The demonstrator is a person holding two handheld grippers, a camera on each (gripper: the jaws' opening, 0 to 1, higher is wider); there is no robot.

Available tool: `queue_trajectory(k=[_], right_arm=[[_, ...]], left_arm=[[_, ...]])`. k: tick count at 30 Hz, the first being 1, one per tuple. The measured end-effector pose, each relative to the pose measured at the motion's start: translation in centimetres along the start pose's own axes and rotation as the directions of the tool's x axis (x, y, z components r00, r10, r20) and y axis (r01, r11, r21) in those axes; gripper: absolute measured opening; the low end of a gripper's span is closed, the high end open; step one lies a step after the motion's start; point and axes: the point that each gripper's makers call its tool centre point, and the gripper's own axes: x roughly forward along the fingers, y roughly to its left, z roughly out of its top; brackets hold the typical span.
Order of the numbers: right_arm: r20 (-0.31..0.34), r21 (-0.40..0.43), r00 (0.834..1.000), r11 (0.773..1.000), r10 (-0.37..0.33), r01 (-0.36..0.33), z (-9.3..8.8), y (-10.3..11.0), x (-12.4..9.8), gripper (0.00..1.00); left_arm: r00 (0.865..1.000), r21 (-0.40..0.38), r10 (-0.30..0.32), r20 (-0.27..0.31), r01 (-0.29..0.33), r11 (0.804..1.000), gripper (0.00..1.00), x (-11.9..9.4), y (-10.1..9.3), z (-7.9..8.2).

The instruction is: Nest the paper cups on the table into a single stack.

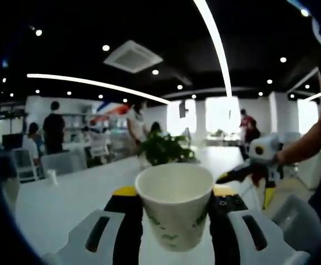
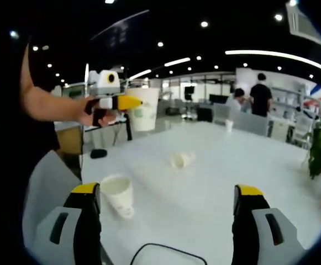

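Right gripper view: white table in office, right gripper agape, left gripper clamping cup.

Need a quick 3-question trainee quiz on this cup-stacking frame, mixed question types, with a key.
1. True or false: the left gripper is shut on a paper cup held upright, above the white table.
2. Multiple choice: the cup near the middle of the table is A) upright, B) lying on its side, C) nested inside another cup.
3. Fill in: the right gripper is ____, with nothing between its jaws, and a cup stands on the table near its left jaw.

Key: 1 true; 2 B; 3 open.
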Motion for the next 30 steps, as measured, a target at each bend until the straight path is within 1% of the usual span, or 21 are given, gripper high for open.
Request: queue_trajectory(k=[9,12,16,22,30], right_arm=[[0.0,0.006,1.0,1.0,0.002,-0.002,-0.7,0.9,-0.1,0.99],[-0.001,0.008,1.0,1.0,0.002,-0.002,-1.0,1.1,-0.1,0.99],[0.003,0.01,1.0,1.0,-0.001,0.001,-1.1,1.3,-0.1,0.99],[-0.001,0.008,1.0,1.0,0.001,-0.001,-1.3,1.8,-0.2,0.98],[0.001,0.011,1.0,1.0,0.004,-0.004,-1.3,2.4,-0.4,0.98]], left_arm=[[1.0,0.005,-0.008,0.011,0.008,1.0,0.45,-0.4,-1.7,-0.1],[1.0,-0.001,-0.005,0.018,0.005,1.0,0.45,-0.6,-2.0,-0.4],[1.0,-0.004,0.002,0.018,-0.002,1.0,0.46,-1.3,-2.5,-0.8],[0.999,-0.023,0.01,0.037,-0.009,1.0,0.45,-2.5,-3.1,-0.7],[1.0,-0.007,-0.003,0.022,0.003,1.0,0.44,-3.5,-4.4,-1.1]])
